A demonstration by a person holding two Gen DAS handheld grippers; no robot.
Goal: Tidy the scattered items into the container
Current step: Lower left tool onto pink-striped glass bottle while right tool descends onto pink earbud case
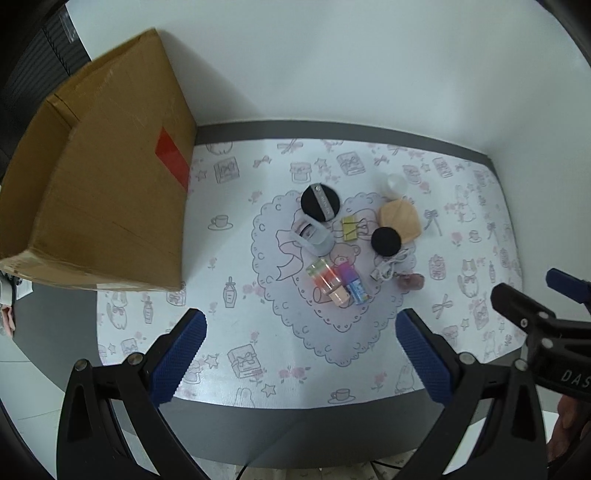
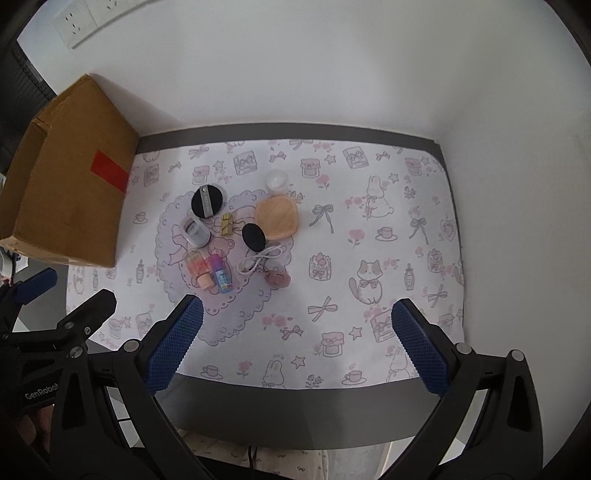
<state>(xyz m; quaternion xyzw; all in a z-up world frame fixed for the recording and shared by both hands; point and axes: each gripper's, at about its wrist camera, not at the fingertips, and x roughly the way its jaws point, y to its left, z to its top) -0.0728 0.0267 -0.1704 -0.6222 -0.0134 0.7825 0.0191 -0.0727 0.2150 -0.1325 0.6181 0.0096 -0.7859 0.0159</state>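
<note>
A cluster of small items lies on the patterned mat: a black round puff with a strap [image 1: 319, 202] [image 2: 208, 201], a clear cylinder [image 1: 314, 237] [image 2: 195, 230], a peach puff [image 1: 400, 219] [image 2: 277, 218], a small black puff [image 1: 386, 241] [image 2: 254, 237], a yellow clip [image 1: 349, 228] [image 2: 226, 224], colourful little bottles [image 1: 338, 282] [image 2: 210, 273], a white cord with a pink charm [image 1: 391, 267] [image 2: 262, 260] and a clear round lid [image 1: 397, 183] [image 2: 276, 180]. The open cardboard box [image 1: 107, 192] [image 2: 70, 184] stands to their left. My left gripper [image 1: 301, 350] and right gripper [image 2: 295, 339] hover open near the table's front edge, both empty.
The mat [image 1: 236, 258] [image 2: 369, 258] covers a grey table [image 1: 295, 428] [image 2: 295, 406] set against a white wall. A red tape patch marks the box's side [image 1: 171, 157]. Each gripper shows at the edge of the other's view. Wall sockets [image 2: 75, 22] sit upper left.
</note>
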